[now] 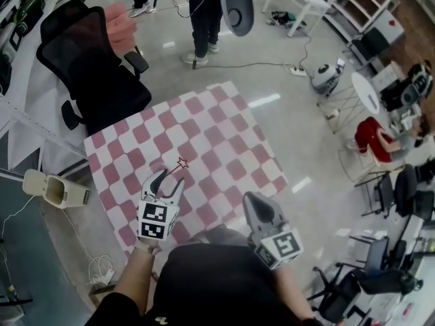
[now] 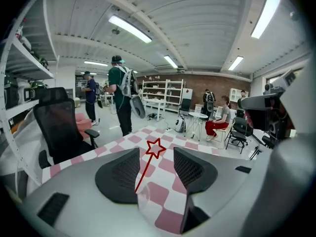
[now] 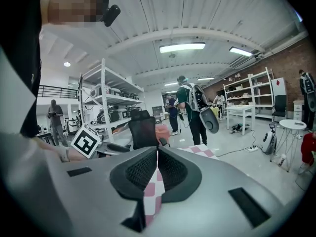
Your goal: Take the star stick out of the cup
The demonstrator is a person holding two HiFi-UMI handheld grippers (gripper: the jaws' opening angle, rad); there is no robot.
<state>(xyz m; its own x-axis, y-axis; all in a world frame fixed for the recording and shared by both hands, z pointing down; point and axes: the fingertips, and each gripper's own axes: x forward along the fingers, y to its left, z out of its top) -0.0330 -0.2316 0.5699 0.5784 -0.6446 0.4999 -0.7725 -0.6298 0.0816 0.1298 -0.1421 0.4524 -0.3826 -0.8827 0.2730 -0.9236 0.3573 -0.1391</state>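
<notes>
A thin red star stick [image 2: 147,168] stands tilted in a clear cup [image 2: 147,201], its outlined star at the top. In the left gripper view the cup sits low between the jaws of my left gripper [image 2: 156,153], which stand wide apart around it and do not press on it. In the head view the left gripper [image 1: 170,179] is over the near left part of the pink-and-white checkered cloth [image 1: 224,134], with the star stick [image 1: 181,164] just beyond its tips. My right gripper [image 1: 253,199] hangs at the cloth's near edge, jaws together with nothing held, as the right gripper view [image 3: 157,150] also shows.
A black office chair [image 1: 88,60] stands beyond the table's far left corner. A person [image 1: 204,12] stands on the floor behind the table. A white bin [image 1: 51,189] lies to the left. Small tables, chairs and seated people fill the right side.
</notes>
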